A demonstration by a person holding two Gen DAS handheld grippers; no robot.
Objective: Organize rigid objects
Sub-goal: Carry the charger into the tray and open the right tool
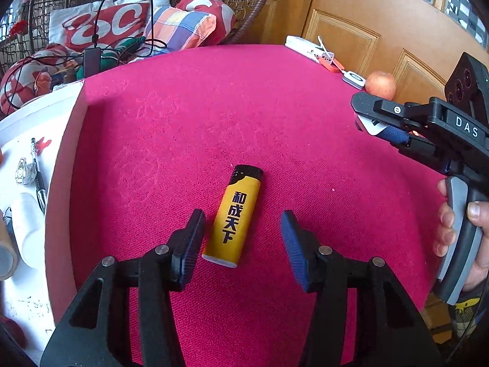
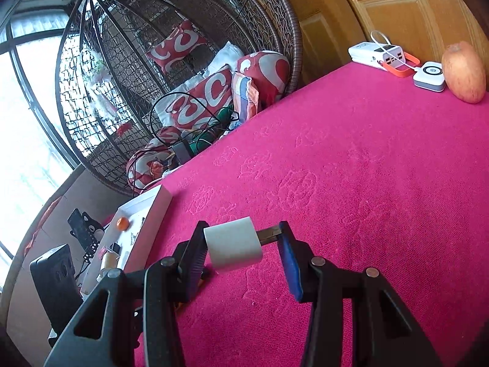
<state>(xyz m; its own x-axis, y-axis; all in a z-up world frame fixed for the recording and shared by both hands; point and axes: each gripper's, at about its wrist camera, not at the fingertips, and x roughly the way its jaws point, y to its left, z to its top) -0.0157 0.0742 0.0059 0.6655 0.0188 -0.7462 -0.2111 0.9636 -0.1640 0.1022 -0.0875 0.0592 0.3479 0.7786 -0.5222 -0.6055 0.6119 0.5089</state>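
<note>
A yellow and black lighter (image 1: 233,215) lies on the pink tablecloth (image 1: 214,116), between the fingers of my left gripper (image 1: 241,238), which is open around it without touching. My right gripper (image 2: 244,244) is shut on a white charger plug (image 2: 233,243), its metal prongs against the blue pad, held above the cloth. The right gripper also shows in the left wrist view (image 1: 379,122) at the right, with the white plug in its jaws. A white tray (image 1: 30,183) at the left holds a pen, a clip and other small items.
An apple (image 2: 464,72), a white wireless pad (image 2: 429,76) and a white power bank (image 2: 379,52) sit at the table's far corner by a wooden door. A wicker hanging chair (image 2: 183,61) with cushions and cables stands beyond the table.
</note>
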